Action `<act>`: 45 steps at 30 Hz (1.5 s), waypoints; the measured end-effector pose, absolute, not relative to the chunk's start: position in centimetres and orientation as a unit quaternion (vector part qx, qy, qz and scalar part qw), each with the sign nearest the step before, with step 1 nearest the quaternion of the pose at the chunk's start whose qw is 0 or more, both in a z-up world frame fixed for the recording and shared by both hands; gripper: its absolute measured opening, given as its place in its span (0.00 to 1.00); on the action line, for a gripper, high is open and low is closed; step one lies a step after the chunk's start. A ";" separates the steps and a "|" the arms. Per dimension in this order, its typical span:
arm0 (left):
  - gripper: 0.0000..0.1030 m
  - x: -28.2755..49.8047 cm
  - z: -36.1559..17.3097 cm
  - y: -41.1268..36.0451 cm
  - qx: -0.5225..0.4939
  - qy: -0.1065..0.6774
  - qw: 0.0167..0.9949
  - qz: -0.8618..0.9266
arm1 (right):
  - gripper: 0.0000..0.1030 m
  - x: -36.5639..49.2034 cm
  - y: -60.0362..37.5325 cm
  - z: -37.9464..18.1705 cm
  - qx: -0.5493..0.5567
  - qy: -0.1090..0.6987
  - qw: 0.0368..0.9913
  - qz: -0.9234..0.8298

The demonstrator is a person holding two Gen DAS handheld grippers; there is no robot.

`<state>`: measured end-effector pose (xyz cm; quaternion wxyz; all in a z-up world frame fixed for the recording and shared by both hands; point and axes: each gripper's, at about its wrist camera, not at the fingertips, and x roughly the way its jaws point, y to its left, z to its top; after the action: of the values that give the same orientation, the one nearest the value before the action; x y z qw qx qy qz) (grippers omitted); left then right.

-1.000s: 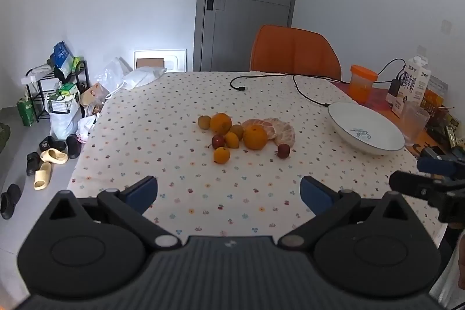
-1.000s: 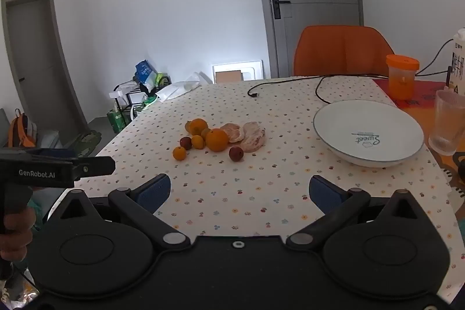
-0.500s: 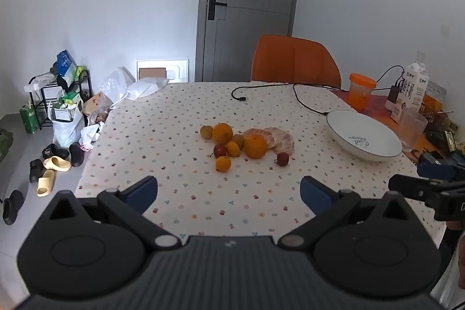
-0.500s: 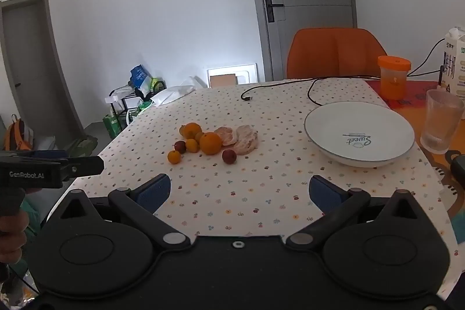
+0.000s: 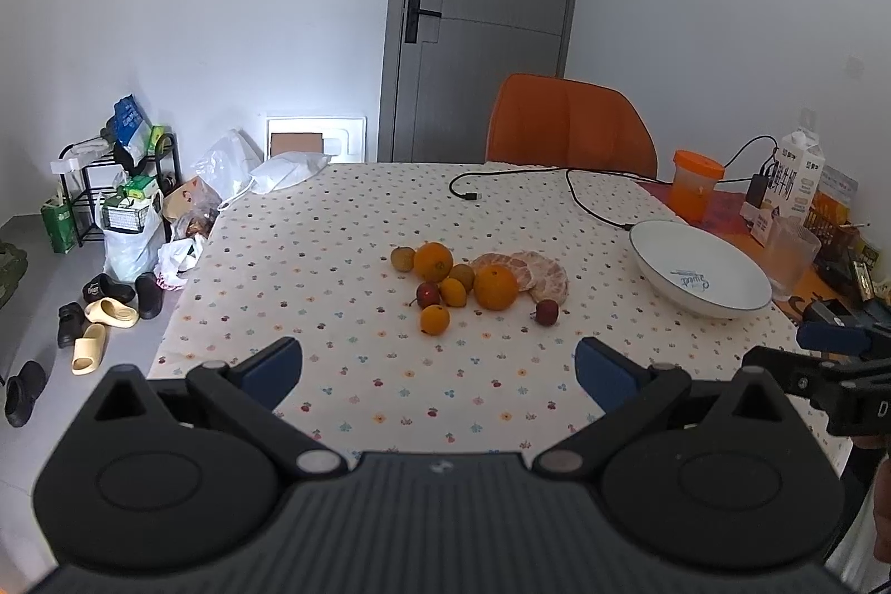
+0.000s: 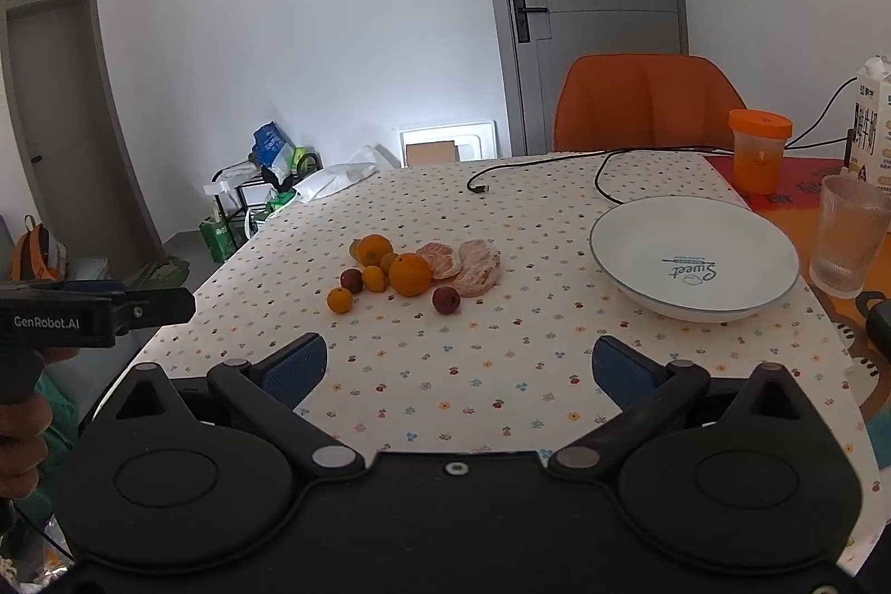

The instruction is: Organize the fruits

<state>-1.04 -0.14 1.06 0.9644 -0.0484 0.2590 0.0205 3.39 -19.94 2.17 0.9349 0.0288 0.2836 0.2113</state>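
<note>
A cluster of fruit lies mid-table: a large orange (image 5: 495, 286) (image 6: 410, 274), a second orange (image 5: 433, 261), small yellow fruits (image 5: 434, 319), red fruits (image 5: 547, 312) (image 6: 446, 299) and peeled citrus pieces (image 5: 537, 272) (image 6: 476, 267). A white bowl (image 5: 703, 260) (image 6: 640, 226) stands empty to the right. My left gripper (image 5: 438, 367) is open and empty above the table's near edge. My right gripper (image 6: 459, 368) is open and empty, also well short of the fruit.
A black cable (image 5: 579, 199) crosses the far table. An orange-lidded cup (image 6: 758, 157), a glass (image 6: 849, 235) and a milk carton (image 5: 793, 182) stand at the right. An orange chair (image 5: 568, 126) is behind the table. Shoes and bags (image 5: 111, 304) lie on the floor left.
Both grippers have pulled back and risen slightly, so the fruit and bowl look a little farther off. Both stay open; nothing on the table moved.
</note>
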 end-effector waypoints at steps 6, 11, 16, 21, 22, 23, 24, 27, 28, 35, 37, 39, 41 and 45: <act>1.00 -1.0 1.0 0.0 -0.047 0.261 0.964 0.022 | 1.00 3.5 -19.8 2.1 0.032 0.286 0.934 0.212; 1.00 -1.0 0.8 0.2 -0.048 0.262 0.964 0.024 | 1.00 3.4 -19.8 2.1 0.031 0.284 0.934 0.216; 1.00 -1.0 0.8 0.2 -0.048 0.262 0.963 0.025 | 1.00 3.3 -19.8 2.1 0.031 0.284 0.934 0.216; 1.00 -0.9 0.6 0.3 -0.048 0.264 0.963 0.025 | 1.00 3.3 -19.7 2.1 0.032 0.284 0.934 0.216; 1.00 -0.9 0.6 0.3 -0.048 0.264 0.963 0.025 | 1.00 3.3 -19.7 2.0 0.032 0.284 0.934 0.216; 1.00 -0.9 0.6 0.3 -0.049 0.264 0.963 0.026 | 1.00 3.4 -19.7 2.1 0.033 0.284 0.933 0.216; 1.00 -0.9 0.6 0.4 -0.049 0.264 0.963 0.026 | 1.00 3.4 -19.8 2.0 0.033 0.284 0.933 0.216; 1.00 -0.8 0.5 0.4 -0.051 0.266 0.962 0.026 | 1.00 3.4 -19.8 2.0 0.034 0.285 0.933 0.217; 1.00 -0.8 0.5 0.5 -0.051 0.267 0.962 0.026 | 1.00 3.4 -19.8 2.0 0.034 0.286 0.933 0.217; 1.00 -0.7 0.3 0.6 -0.054 0.266 0.962 0.026 | 1.00 3.6 -19.9 1.8 0.037 0.287 0.933 0.216; 1.00 -0.7 0.3 0.6 -0.055 0.266 0.962 0.027 | 1.00 3.6 -19.9 1.8 0.037 0.288 0.932 0.217; 1.00 -0.6 0.2 0.6 -0.056 0.266 0.962 0.028 | 1.00 3.6 -19.9 1.7 0.037 0.288 0.932 0.218; 1.00 -0.6 0.1 0.6 -0.055 0.261 0.963 0.032 | 1.00 3.7 -19.9 1.6 0.039 0.288 0.932 0.218; 1.00 -0.2 -0.3 0.7 -0.063 0.260 0.963 0.031 | 1.00 3.7 -20.1 1.6 0.048 0.280 0.934 0.217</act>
<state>-0.21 0.70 -0.26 0.9631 -0.0633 0.2598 0.0311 3.74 -20.11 1.56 0.9340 0.0483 0.2801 0.2166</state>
